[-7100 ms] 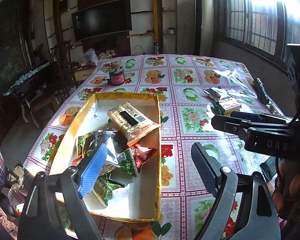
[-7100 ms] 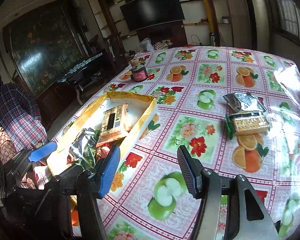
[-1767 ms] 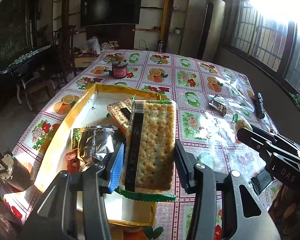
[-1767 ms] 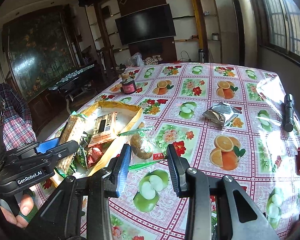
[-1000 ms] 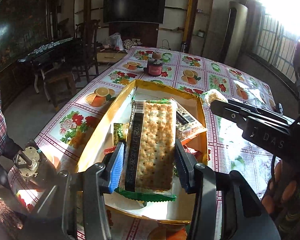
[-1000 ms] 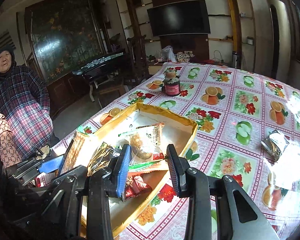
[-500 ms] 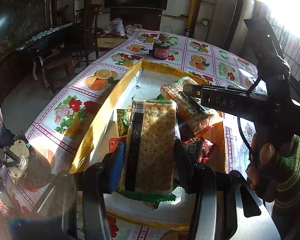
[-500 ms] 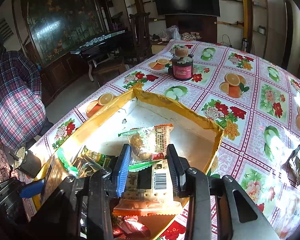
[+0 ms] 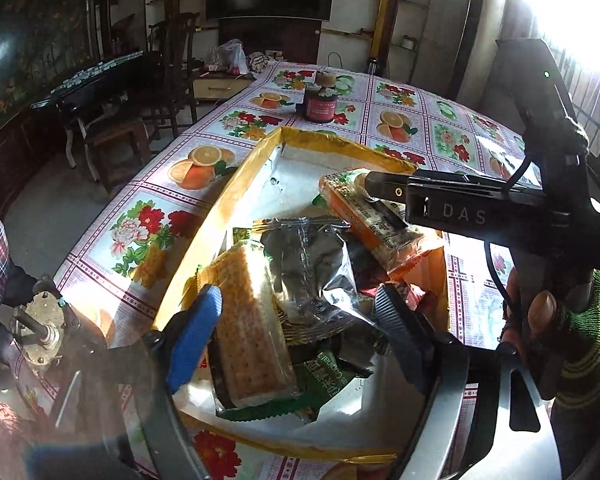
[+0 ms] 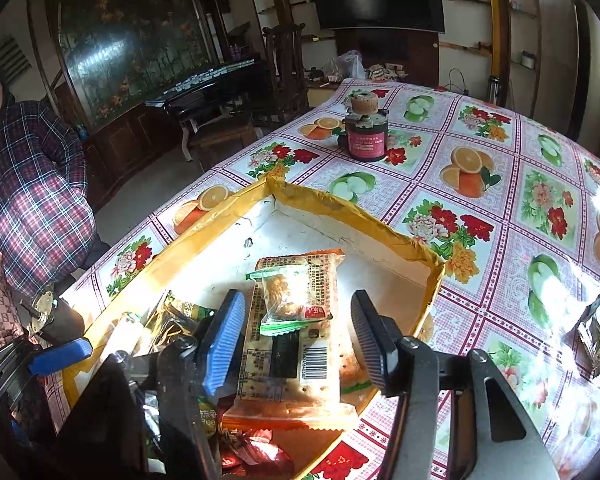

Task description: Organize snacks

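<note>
Sitting loose in the yellow-rimmed cardboard tray [image 9: 236,184], the long cracker pack [image 9: 252,320] is leaning at seven o'clock between the left gripper [image 9: 296,316]'s wide-open, empty jaws. Equally wide and empty, the right gripper [image 10: 296,328] is hovering over the small clear cookie packet [image 10: 288,300], which is perching on the orange biscuit pack [image 10: 292,344] and risking a slide.

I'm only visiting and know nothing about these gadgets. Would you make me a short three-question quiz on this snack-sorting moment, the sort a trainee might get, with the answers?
1. True or false: the left hand-held gripper is clamped shut on the cracker pack.
2. Multiple choice: the small clear cookie bag between the right hand-held gripper fingers lies on A) the bare tablecloth, B) the orange cracker packet in the yellow box, C) the dark red jar.
3. Fill in: the silver foil packet lies on the tablecloth, ____ the box.

Key: 1 false, its jaws are apart and the pack leans among the snacks in the box. 2 B. 3 outside.
</note>
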Demonstrator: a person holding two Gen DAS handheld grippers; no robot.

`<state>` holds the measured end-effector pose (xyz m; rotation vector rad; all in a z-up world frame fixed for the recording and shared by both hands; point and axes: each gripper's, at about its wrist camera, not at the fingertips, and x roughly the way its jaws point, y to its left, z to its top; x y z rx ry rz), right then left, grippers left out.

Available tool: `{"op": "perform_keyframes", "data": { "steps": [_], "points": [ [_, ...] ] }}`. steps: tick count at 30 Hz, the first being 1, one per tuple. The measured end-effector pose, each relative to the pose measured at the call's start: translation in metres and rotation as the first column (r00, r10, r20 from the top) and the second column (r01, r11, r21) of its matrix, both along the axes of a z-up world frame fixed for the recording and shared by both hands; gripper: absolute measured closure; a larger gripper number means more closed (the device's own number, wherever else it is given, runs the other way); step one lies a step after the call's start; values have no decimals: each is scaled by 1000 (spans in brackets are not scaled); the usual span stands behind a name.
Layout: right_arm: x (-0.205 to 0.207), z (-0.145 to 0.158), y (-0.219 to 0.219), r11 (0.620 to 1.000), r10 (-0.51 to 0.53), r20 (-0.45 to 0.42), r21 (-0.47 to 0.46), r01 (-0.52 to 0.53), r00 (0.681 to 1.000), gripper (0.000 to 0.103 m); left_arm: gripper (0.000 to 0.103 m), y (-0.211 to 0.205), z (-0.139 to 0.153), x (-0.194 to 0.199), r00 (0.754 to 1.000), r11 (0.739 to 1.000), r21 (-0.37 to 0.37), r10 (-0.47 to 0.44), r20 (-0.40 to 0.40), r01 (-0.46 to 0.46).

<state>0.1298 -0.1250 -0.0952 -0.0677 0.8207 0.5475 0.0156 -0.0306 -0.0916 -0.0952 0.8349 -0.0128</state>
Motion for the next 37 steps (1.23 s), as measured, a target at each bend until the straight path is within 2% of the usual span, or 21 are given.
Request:
{"op": "perform_keyframes", "data": {
  "steps": [3,7,10,17,24,30,33,37],
  "points": [
    [-9,9,-8,1000,19,27,6,-19,999,42,15,-3,5,-6,1000,1000,7,-14,13,13],
    [-27,20,-21,998,66,64,-11,-65,996,32,6,-9,10,-18,999,999,31,-38,21,38],
    [-45,25,-32,992,118,90,-45,-115,989,31,3,-15,10,-26,998,996,67,-57,8,56],
    [-89,29,-57,967,240,109,-114,-228,965,28,2,-21,20,-58,997,993,98,-74,24,72],
    [-126,15,-64,924,350,98,-199,-326,932,27,0,-31,32,-81,993,989,105,-108,51,102],
    [-125,13,-67,924,360,93,-173,-341,928,27,0,-37,30,-84,991,987,95,-131,40,127],
    [-123,14,-65,926,360,85,-152,-345,929,27,0,-34,29,-86,991,989,94,-119,58,113],
    [-123,14,-59,923,370,83,-147,-356,925,27,0,-34,29,-84,992,989,97,-119,43,114]
  ]
}}
